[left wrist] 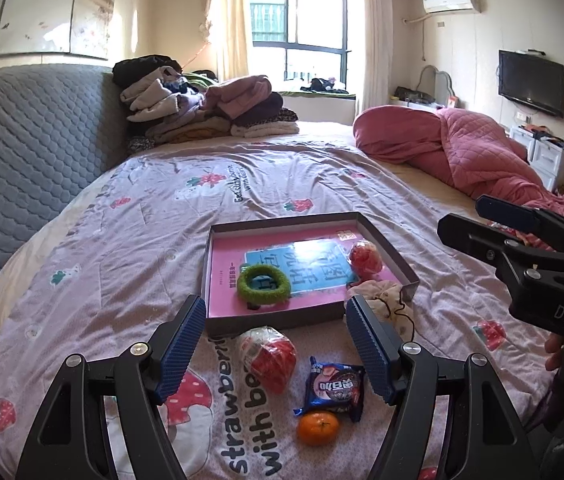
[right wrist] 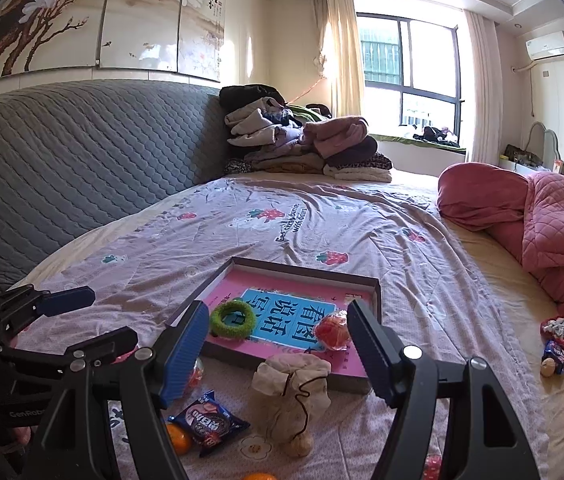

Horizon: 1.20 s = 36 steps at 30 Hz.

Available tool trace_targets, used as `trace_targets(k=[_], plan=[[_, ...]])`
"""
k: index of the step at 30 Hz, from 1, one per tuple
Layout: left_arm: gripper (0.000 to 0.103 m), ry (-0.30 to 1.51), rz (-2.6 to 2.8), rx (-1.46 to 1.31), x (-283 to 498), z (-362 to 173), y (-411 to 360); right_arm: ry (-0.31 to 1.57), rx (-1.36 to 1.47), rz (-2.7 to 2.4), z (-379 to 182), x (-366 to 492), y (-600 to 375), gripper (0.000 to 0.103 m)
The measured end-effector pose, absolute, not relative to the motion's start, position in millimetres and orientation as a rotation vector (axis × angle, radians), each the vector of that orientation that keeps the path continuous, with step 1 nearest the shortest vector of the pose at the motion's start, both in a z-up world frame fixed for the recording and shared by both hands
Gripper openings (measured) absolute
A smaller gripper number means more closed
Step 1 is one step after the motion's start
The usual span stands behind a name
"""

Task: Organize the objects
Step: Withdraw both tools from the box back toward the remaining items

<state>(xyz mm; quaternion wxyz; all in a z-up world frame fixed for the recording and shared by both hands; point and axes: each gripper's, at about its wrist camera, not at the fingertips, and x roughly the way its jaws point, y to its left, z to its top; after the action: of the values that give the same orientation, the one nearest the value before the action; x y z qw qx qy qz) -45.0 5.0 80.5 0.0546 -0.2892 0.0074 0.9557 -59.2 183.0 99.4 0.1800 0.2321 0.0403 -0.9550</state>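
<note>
A shallow dark box [left wrist: 274,322] holding a pink book lies on the bed. Inside it are a green fuzzy ring [left wrist: 264,284] and a red wrapped ball [left wrist: 365,258]. On the sheet in front of the box lie a second red wrapped ball [left wrist: 270,356], a blue snack packet [left wrist: 336,386], a mandarin [left wrist: 318,428] and a beige drawstring pouch [right wrist: 290,396]. My left gripper [left wrist: 278,344] hovers open above the near items, empty. My right gripper [right wrist: 278,348] is open and empty over the pouch and the box's [right wrist: 376,292] near edge. The two grippers are side by side.
A rumpled pink quilt [left wrist: 462,152] covers the right of the bed. Folded clothes [left wrist: 202,108] are piled by the grey headboard [left wrist: 22,140]. Several small snacks and a knotted rope toy [right wrist: 558,328] lie by the quilt. Another orange [right wrist: 258,476] peeks in at the bottom edge.
</note>
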Motion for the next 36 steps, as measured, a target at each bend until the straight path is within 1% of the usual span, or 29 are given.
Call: trace_targets(k=[18, 30, 36], plan=[[0.074, 0.079, 2.870, -0.939, -22, 62, 8, 0.127, 0.677, -2.685, 92, -29, 181, 0.071], [0.074, 0.059, 2.813, -0.995, -20, 37, 12, 0.167, 0.761, -2.667, 64, -22, 179, 0.071], [0.074, 0.096, 2.792, -1.038, -17, 24, 17, 0.168, 0.779, -2.663, 58, -18, 181, 0.071]])
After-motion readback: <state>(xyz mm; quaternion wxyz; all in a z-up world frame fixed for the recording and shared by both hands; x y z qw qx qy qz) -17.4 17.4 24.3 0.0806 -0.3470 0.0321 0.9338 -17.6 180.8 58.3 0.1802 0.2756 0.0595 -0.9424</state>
